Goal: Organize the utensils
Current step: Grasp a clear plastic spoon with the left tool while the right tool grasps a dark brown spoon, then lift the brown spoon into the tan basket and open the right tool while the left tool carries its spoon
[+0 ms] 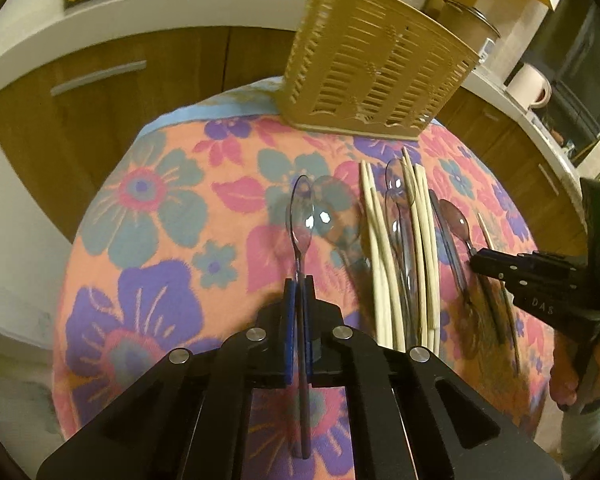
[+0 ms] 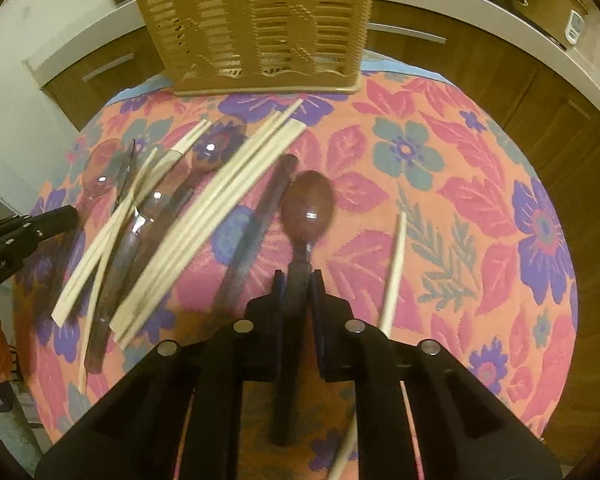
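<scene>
Pick-up step, I judge: my left gripper [image 1: 299, 280] clamped on clear spoon [image 1: 301, 216] handle; right gripper [image 2: 298, 280] pinching brown spoon [image 2: 307, 203] neck, both low over cloth; next I lift, carry to slotted basket [image 2: 256, 24] (far edge), drop handles-down.

I count one basket [image 2: 256, 28] at the far edge of my table [image 2: 440, 208]. I see about five spoons [image 2: 307, 204], clear and blurred, so uncertain. Chopsticks [image 2: 204, 216] number roughly nine; I can't tell exactly.
</scene>
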`<state>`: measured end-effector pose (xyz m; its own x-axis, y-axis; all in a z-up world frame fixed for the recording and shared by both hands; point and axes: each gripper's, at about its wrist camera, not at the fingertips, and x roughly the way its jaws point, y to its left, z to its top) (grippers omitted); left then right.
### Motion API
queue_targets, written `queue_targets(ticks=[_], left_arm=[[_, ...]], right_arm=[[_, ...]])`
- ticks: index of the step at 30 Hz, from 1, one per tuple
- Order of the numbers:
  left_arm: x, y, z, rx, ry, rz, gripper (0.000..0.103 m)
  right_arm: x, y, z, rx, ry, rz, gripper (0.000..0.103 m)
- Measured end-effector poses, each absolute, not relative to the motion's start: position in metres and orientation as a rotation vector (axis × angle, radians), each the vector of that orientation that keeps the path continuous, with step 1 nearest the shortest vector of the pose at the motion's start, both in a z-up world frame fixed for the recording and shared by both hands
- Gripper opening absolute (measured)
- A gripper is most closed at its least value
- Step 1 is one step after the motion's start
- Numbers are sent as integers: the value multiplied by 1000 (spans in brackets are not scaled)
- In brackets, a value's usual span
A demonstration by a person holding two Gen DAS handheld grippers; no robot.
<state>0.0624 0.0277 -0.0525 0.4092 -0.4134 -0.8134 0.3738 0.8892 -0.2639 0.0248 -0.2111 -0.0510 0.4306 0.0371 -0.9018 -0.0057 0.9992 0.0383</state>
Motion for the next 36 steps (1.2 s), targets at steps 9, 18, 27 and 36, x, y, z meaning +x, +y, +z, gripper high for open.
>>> queue_targets(ticks=[9,18,27,36], left_arm=[[62,34,-55,14,1048,-468,19],[73,3,-54,226,1082,-406,20],[60,-13,-45,331,1005,-383,10],[67,15,67,48,670,-491,10]], right_arm=[[0,-230,-50,36,1149,54,10],[16,-231,-51,32,1206,84,16],[31,-220,-45,-28,1229,118,9],[36,-222,49,11,857,217,9]])
